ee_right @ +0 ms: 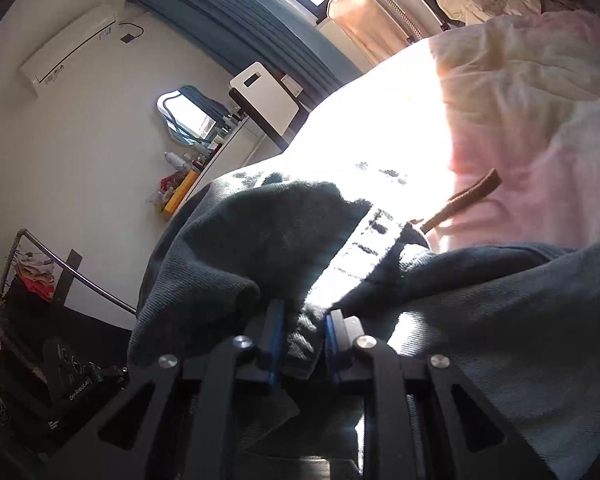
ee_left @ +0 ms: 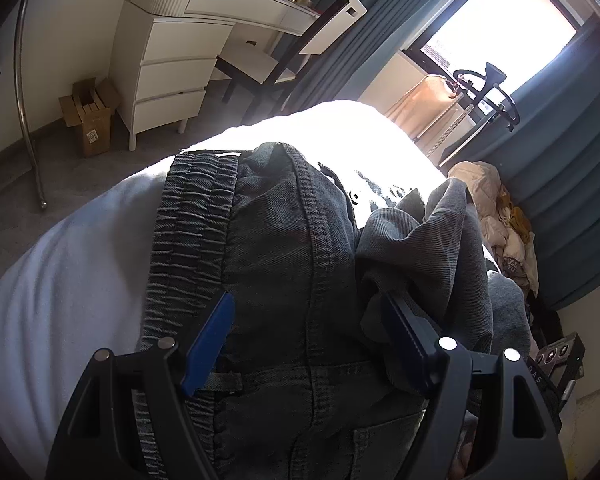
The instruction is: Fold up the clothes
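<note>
Left wrist view: jeans (ee_left: 284, 264) on the bed (ee_left: 60, 288), one gripper spread over them, the other pinching an edge.

Left gripper (ee_left: 312, 340) is spread wide over the waistband end, its blue pads apart and clamping nothing, probably poised to steady or pick up that end. In the right wrist view the right gripper (ee_right: 302, 344) is nearly pressed together, pinching a fold of denim (ee_right: 300, 336) between its pads, likely so that a leg can be lifted and laid over. The jeans lie rumpled on the white bed, beside a pink cloth (ee_right: 540, 140); a heap of other clothes (ee_left: 504, 224) waits near the curtain (ee_left: 572, 184).
</note>
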